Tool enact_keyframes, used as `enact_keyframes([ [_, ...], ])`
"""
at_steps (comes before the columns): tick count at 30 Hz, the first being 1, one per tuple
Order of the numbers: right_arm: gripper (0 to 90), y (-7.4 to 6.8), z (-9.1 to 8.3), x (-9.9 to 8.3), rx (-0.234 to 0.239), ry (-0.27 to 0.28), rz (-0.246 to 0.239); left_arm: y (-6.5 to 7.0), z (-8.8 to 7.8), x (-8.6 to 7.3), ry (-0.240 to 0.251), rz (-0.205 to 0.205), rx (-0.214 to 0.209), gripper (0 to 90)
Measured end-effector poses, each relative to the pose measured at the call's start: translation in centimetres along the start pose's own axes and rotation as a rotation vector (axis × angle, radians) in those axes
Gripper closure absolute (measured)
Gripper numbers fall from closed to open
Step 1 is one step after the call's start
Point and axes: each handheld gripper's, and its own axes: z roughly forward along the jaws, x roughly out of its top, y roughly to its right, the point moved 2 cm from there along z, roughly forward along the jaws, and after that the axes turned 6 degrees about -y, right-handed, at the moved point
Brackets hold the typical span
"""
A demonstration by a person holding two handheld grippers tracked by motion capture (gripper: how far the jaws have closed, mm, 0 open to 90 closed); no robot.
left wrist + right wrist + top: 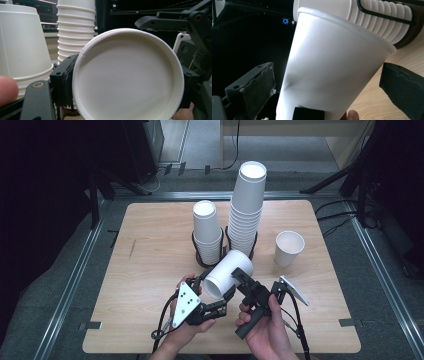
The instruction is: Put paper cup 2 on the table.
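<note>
High view: the held paper cup (227,273) lies on its side above the wooden table (150,270), mouth toward the person, just in front of the 2 black cup holders. The left gripper (220,295) is closed on the cup's rim, 1 pad inside and 1 outside as the left gripper view shows (63,80). The right gripper (240,275) straddles the cup's wall; in the right gripper view its jaws stand apart with a gap to the cup (332,70) on each side, so it holds nothing. Behind the held cup stand 2 stacks: a short stack (206,232) and a tall stack (247,207). 1 single cup (289,247) stands upright to the right of the held cup. Left of the held cup the table is bare to its edge.
</note>
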Motion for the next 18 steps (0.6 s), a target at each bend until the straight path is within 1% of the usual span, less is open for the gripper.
enact_keyframes([
  [7,0.9,0.19,0.13,-0.03,0.007,0.000,0.045,0.35,0.02,-0.06,0.005,0.015,-0.008,22.9],
  [10,1.2,0.32,0.13,0.03,0.003,0.002,0.042,0.49,0.03,-0.07,0.005,0.018,-0.014,22.8],
  [11,1.6,0.32,0.11,0.07,0.003,0.002,0.055,0.51,0.03,-0.07,0.005,0.018,-0.015,22.8],
  [14,1.7,0.45,0.11,0.15,0.004,0.002,0.057,0.63,0.05,-0.11,0.005,0.021,-0.019,22.9],
  [18,2.0,0.53,0.15,0.20,0.013,-0.002,0.070,0.73,0.07,-0.13,0.008,0.023,-0.025,22.9],
])
